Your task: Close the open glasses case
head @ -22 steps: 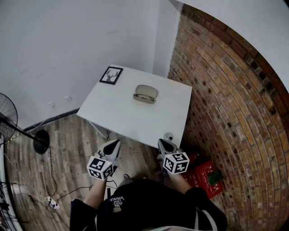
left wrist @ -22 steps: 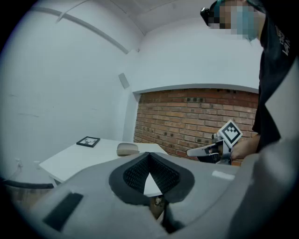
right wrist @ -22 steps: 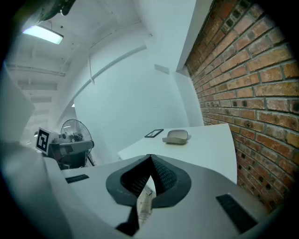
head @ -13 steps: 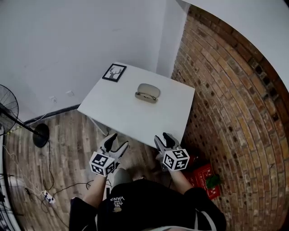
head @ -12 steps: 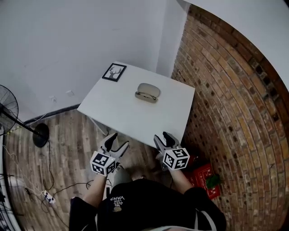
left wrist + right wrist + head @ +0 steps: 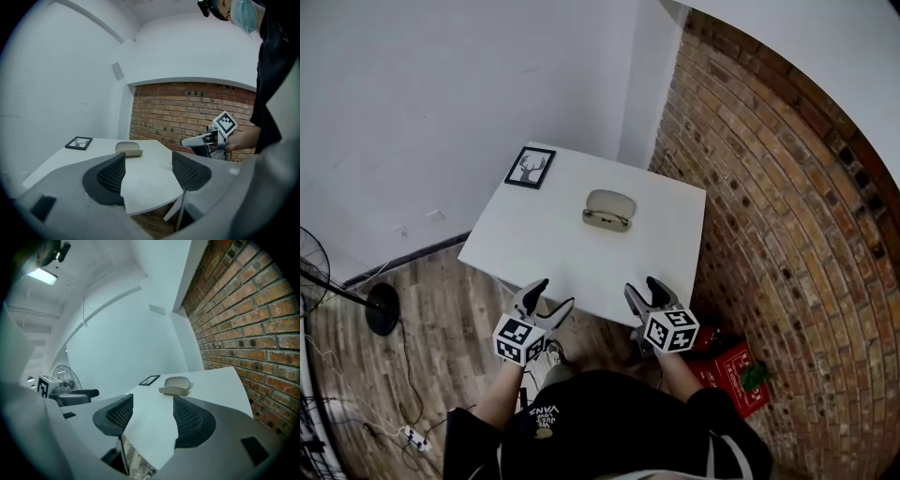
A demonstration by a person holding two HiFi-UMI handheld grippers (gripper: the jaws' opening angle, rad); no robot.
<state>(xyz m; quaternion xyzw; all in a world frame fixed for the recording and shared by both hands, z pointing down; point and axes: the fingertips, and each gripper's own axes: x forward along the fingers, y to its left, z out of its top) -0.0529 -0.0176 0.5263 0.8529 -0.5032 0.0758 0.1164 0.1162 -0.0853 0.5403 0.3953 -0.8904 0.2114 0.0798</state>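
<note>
"How did the jaws stand?"

"The left gripper [image 6: 150, 171] had its jaws apart, with nothing between them but a view of the bench [image 6: 154, 180] beyond. The right gripper [image 6: 150, 416] had its jaws spread wide as well, clamped on nothing."

"Where were the 2 grippers?"

"The person [image 6: 600, 422] held them side by side near the white bench's closest edge, aimed across it. Neither could be seen touching it."

"And the glasses case?"

"The glasses case [image 6: 609, 209] lay open on the bench, lid raised, toward the far side and well apart from both grippers. A framed deer picture [image 6: 531, 167] lay at the far left corner."

"And around the bench?"

"A brick wall [image 6: 787, 187] ran along the right, with a red crate [image 6: 741, 375] on the wooden floor [image 6: 441, 309] beside it. 1 fan [image 6: 311, 267] stood at the left."
</note>
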